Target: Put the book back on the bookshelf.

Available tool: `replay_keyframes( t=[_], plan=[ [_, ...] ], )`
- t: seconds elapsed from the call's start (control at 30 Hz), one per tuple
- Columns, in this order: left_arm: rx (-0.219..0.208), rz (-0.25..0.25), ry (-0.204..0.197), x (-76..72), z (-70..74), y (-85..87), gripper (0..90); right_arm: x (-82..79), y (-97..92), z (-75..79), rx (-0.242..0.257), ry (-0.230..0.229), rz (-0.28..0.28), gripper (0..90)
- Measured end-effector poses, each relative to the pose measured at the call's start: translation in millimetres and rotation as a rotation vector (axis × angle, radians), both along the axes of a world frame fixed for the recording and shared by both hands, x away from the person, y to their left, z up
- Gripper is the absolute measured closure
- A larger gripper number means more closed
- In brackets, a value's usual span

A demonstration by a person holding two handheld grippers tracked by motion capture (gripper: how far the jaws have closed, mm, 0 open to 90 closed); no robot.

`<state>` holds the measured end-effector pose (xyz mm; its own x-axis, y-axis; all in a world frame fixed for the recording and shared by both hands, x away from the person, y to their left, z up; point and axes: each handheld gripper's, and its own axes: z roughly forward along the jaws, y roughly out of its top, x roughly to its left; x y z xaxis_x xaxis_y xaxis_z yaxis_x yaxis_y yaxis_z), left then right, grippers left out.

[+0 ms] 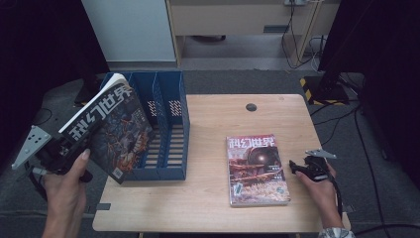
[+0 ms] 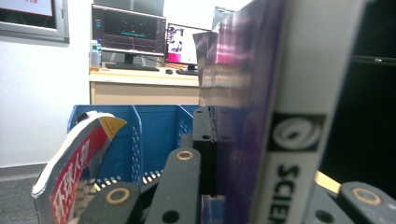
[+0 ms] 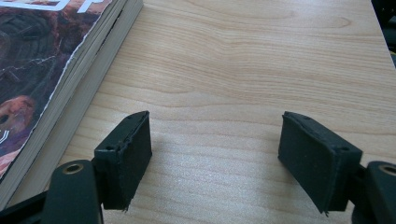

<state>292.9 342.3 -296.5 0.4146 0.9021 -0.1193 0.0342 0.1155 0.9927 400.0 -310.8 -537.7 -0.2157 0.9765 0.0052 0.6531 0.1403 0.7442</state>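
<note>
Glossy and dark-covered, the held magazine [image 1: 111,130] is up off the table, tilted over the front left corner of the blue file rack [image 1: 171,124], its lower corner hanging in front of the rack's left compartment. Its white spine faces up and to the left. In the left gripper view the magazine's spine [image 2: 299,116] runs off the top and bottom of the picture, so only part of the lettering can be read, and its page edges hide much of the rack behind.

The left gripper [image 1: 62,148] is clamped tight on the magazine near the spine; the person's left hand [image 1: 67,191] wraps its handle, and the jaws are mostly covered by the cover in the high view. Another magazine with a red and white cover [image 2: 77,168] leans in the rack's left compartment, curled and cut off at the bottom edge.

A second magazine [image 1: 256,169] lies flat near the table's front right part, cover up. Just right of it, the right gripper [image 1: 297,167] rests low at the table's [image 1: 213,148] right edge, jaws spread wide with bare wood between its pads [image 3: 126,156], holding nothing. The magazine's edge [image 3: 70,93] lies beside the left pad, apart from it.
</note>
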Motion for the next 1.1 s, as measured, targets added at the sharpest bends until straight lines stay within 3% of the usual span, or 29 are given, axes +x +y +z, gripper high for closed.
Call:
replay_keyframes(
  t=[0.4,0.93,1.1],
  plan=[
    [-0.020,0.067,0.018,20.1,6.3,-1.2,82.6,0.3,0.1,0.0,-0.001,0.001,0.002,25.3],
    [0.019,0.120,0.042,50.3,6.4,-7.2,82.6,1.3,0.3,-0.2,-0.002,-0.001,0.004,25.1],
    [0.010,0.121,0.054,59.7,2.7,-12.1,82.6,1.4,0.4,-0.2,-0.002,-0.002,0.002,25.1]
  ],
)
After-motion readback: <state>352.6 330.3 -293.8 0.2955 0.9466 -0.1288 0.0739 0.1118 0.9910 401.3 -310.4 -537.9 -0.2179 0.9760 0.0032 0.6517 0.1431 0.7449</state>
